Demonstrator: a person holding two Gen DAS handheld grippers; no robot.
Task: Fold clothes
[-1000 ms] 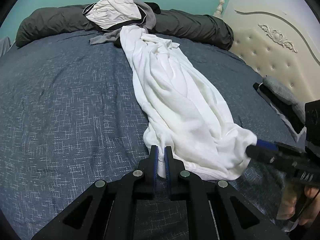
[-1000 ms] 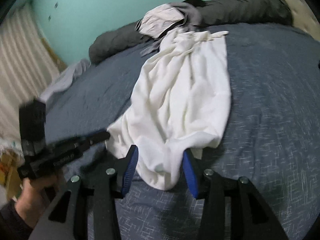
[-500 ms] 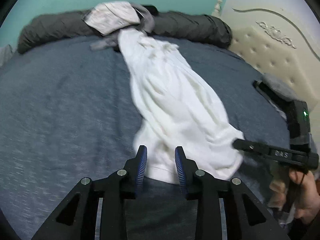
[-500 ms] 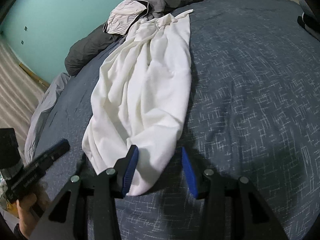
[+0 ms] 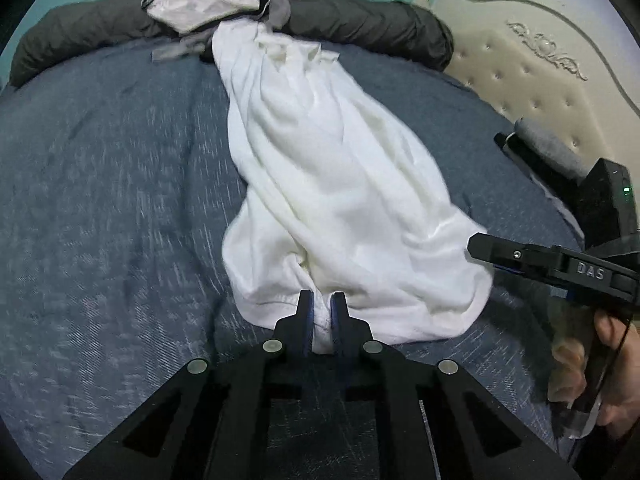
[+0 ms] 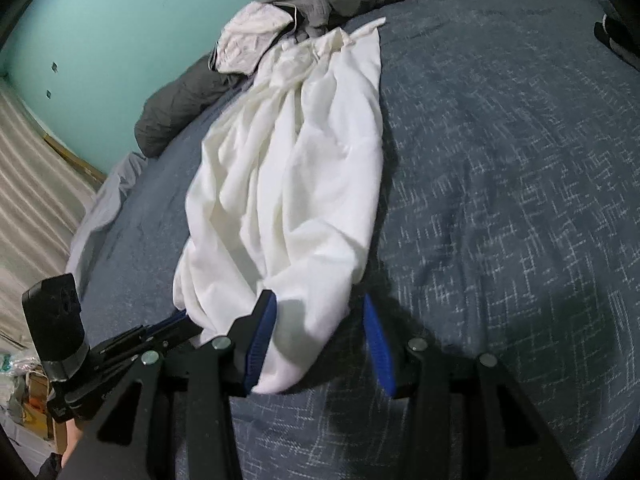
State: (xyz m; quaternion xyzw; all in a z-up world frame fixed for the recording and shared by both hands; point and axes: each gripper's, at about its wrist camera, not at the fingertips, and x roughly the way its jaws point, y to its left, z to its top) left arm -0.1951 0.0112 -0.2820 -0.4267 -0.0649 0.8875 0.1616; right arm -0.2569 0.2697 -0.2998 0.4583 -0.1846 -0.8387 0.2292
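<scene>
A white garment [image 5: 320,184] lies stretched lengthwise down the middle of the bed [image 5: 100,184], bunched into long soft folds rather than spread flat. It is narrow and gathered at the far end, where crumpled cloth and a thin strip of fabric trail toward the pillows, and it widens into a loose, rounded hem at the near end. The fabric looks plain, matte and slightly thick, with a stitched edge showing along the near hem.

The left claw [image 5: 321,312] has that near hem between its blue pads; its jaws are closing and stand almost together, pinching a small fold of the white cloth. The right claw [image 6: 320,340] is at the other near corner of the garment, its jaws released and standing apart, with a rounded lobe of cloth lying between them against the left pad and clear of the right one. In the left wrist view the right claw [image 5: 492,252] reaches in from the side, its tip at the garment's edge, with a hand [image 5: 600,368] gripping its handle.

Beyond the garment's far end a pile of grey and pale clothes [image 5: 212,0] rests against a dark grey rolled duvet [image 5: 360,24]. The bed cover is blue-grey with a pale flecked weave. A cream tufted headboard [image 5: 540,72] stands to one side, a teal wall [image 6: 120,20] behind.
</scene>
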